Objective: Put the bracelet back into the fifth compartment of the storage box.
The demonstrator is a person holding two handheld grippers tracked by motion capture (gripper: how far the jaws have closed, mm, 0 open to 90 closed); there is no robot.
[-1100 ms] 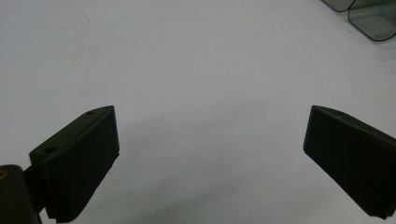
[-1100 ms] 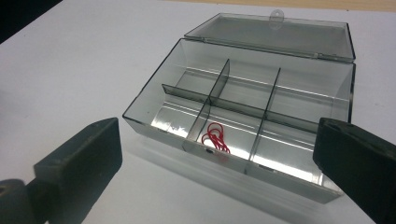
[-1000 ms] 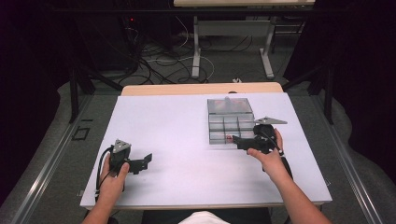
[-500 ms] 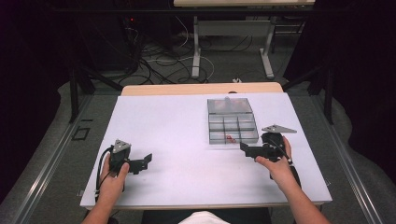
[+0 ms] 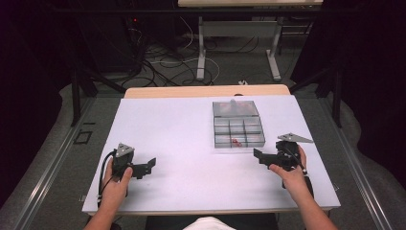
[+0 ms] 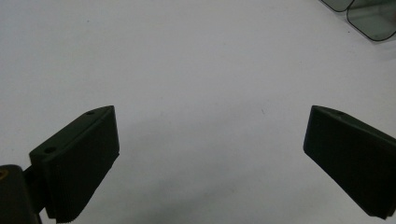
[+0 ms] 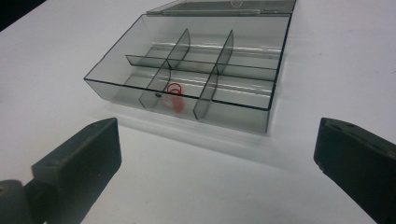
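Note:
A clear grey compartment box (image 5: 238, 125) with its lid folded back stands on the white table (image 5: 182, 129), right of centre. Small red rings (image 7: 174, 90) lie in its near middle compartment; in the high view the red rings (image 5: 235, 141) show as a speck. My right gripper (image 5: 259, 155) rests on the table just in front and to the right of the box, open and holding nothing; in its own view the right gripper (image 7: 212, 154) faces the box (image 7: 196, 70). My left gripper (image 5: 149, 164) rests at the front left, open over bare table, and the left gripper (image 6: 205, 154) holds nothing.
The table's front edge (image 5: 210, 211) runs just behind both hands. A wooden strip (image 5: 206, 91) borders the far side. Beyond it are cables (image 5: 158, 52) and table legs (image 5: 201, 48) on the floor. A corner of the box (image 6: 369, 14) shows at the top right of the left gripper view.
My right gripper has drawn back from the box toward the front right of the table and now rests apart from it. The left gripper has stayed in place.

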